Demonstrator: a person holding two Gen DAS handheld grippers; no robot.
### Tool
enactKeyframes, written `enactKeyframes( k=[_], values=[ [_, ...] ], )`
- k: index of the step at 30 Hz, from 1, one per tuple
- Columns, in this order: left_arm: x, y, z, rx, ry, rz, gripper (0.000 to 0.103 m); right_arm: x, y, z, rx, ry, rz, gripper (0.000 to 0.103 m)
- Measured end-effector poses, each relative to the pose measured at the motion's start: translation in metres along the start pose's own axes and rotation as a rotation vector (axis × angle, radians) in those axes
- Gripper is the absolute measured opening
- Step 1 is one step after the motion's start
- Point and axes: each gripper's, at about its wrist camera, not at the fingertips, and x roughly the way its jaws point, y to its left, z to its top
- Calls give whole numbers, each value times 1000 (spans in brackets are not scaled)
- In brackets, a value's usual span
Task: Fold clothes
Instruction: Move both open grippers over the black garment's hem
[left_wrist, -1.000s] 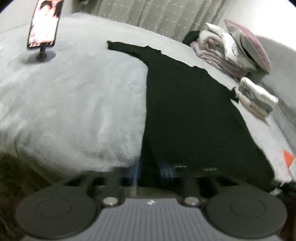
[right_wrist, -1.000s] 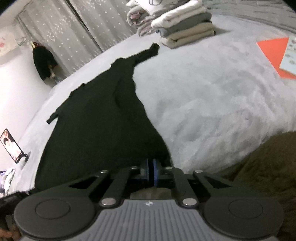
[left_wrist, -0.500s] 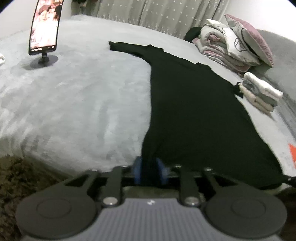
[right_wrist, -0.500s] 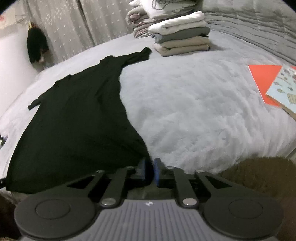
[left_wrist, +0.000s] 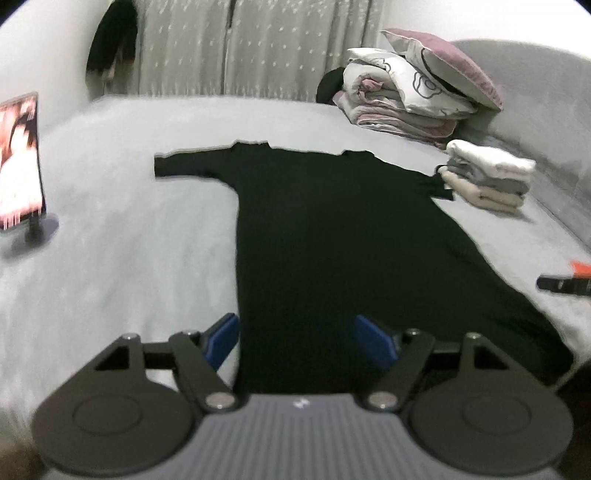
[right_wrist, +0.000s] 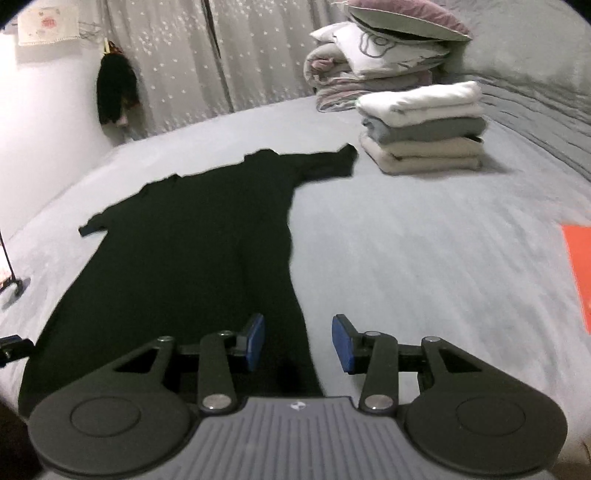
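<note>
Black dress (left_wrist: 332, 236) lies flat on my grey bed (left_wrist: 122, 266); my left gripper (left_wrist: 301, 338) and right gripper (right_wrist: 298, 341) are opening, pads off its hem.

Plain black for the dress (left_wrist: 332, 236), spread on a pale grey bed (left_wrist: 122, 258). White, grey, beige down the stack of folded clothes (right_wrist: 424, 125). Grey curtains (right_wrist: 221, 55) speckled with white dots. Mauve pillow (left_wrist: 450, 62). Orange sheet (right_wrist: 580, 273). Blue pads (right_wrist: 255, 339).
</note>
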Motion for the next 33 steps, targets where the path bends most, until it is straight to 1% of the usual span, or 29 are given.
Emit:
enactKeyframes(
  k=[2, 3, 5, 7, 8, 9, 10, 12, 15, 17, 20, 21, 22, 23, 24, 26, 30, 32, 33],
  values=[
    [14, 7, 9, -13, -10, 3, 72, 20, -9, 10, 42, 9, 51, 40],
    [20, 11, 13, -33, -17, -9, 72, 30, -14, 15, 62, 14, 76, 39],
    [30, 19, 16, -68, -34, -56, 69, 50, -23, 19, 115, 38, 108, 34],
    [39, 26, 14, -94, -48, -114, 69, 65, -26, 17, 147, 57, 127, 26],
    [44, 28, 11, -103, -51, -144, 70, 71, -27, 16, 159, 65, 136, 24],
    [49, 29, 8, -109, -48, -163, 70, 75, -26, 14, 149, 65, 134, 17],
    [53, 29, 3, -111, -40, -167, 71, 76, -22, 12, 119, 57, 122, 7],
    [59, 27, -5, -96, -42, -160, 71, 76, -15, 8, 76, 37, 92, 5],
    [61, 22, -14, -40, -66, -141, 71, 71, -15, 6, 86, -5, 15, 4],
    [63, 15, -17, 10, -72, -127, 75, 71, -15, 5, 79, -11, 4, 5],
    [63, 6, -23, 75, -91, -110, 83, 70, -8, 5, 27, -10, -14, 7],
    [63, 4, -25, 88, -98, -105, 84, 69, -6, 5, 19, -10, -14, 11],
    [62, 2, -26, 96, -104, -101, 87, 68, -5, 5, 12, -11, -12, 17],
    [62, 1, -28, 105, -110, -98, 89, 68, -4, 5, 4, -11, -6, 20],
    [62, -1, -29, 112, -114, -95, 90, 68, -3, 4, -7, -10, 0, 25],
    [62, -2, -29, 121, -112, -93, 92, 67, 0, 4, -37, -4, -2, 28],
    [60, -4, -25, 138, -81, -91, 95, 64, 6, 9, -70, 35, -29, 35],
    [60, -4, -18, 149, -39, -76, 96, 62, 8, 15, -71, 69, -43, 38],
    [59, -6, -12, 154, -1, -59, 96, 61, 8, 19, -71, 85, -51, 41]
  ],
)
